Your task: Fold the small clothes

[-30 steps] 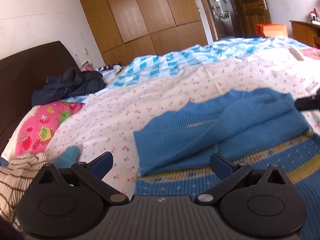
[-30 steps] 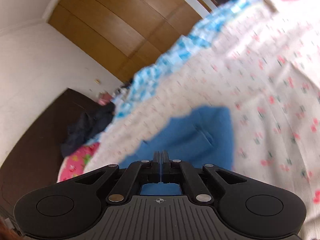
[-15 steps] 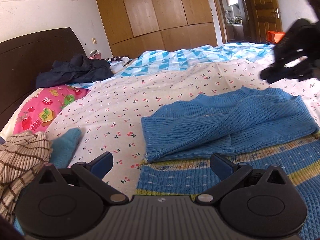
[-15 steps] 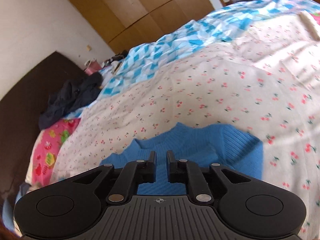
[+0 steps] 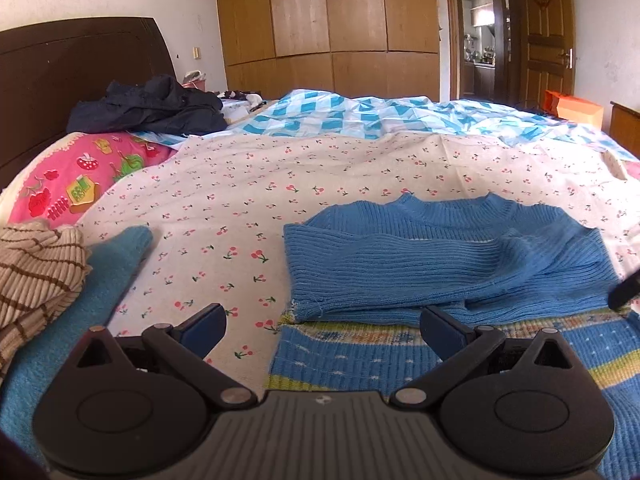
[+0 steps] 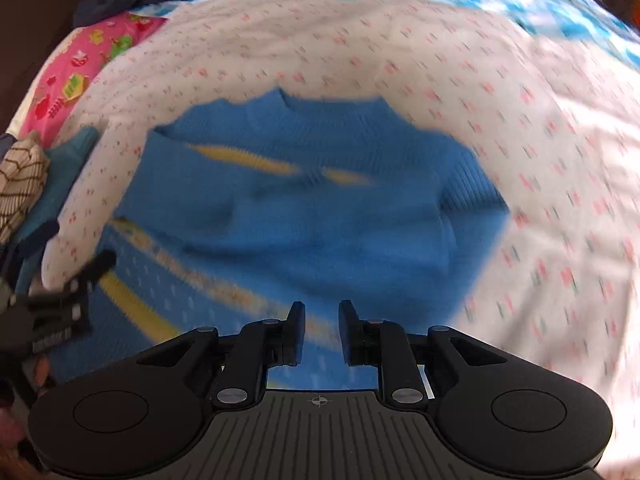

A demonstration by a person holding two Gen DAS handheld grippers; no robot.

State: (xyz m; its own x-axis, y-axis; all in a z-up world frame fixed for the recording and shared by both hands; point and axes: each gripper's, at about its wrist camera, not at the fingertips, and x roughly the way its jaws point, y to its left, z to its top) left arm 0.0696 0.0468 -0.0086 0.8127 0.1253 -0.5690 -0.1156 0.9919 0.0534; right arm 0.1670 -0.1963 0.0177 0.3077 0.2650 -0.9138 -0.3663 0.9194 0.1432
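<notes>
your left gripper (image 5: 322, 326) hangs low over the bed with its jaws spread wide and nothing between them; between and just past the 2 fingers lie the cherry-print sheet (image 5: 248, 200) and the near left corner of the blue sweater (image 5: 440, 268). the sweater lies flat on that sheet, neck hole away from you, with both sleeves folded across the chest; the left sleeve's cuff edge sits just ahead of your left jaws, slightly toward their right finger. below the sleeves the striped yellow and blue hem band runs under that right finger. your right gripper (image 6: 322, 330) points steeply down over the lower part of the same sweater; its jaws have just been opening and now stand a narrow gap apart, with no cloth caught between them, only the sweater seen below through the gap. the right view is blurred. to the left of your left jaws sit a brown-striped garment (image 5: 36, 276) on a teal cloth (image 5: 100, 272), and further off a pink pillow (image 5: 80, 176) and a dark garment (image 5: 148, 108) by the headboard.
</notes>
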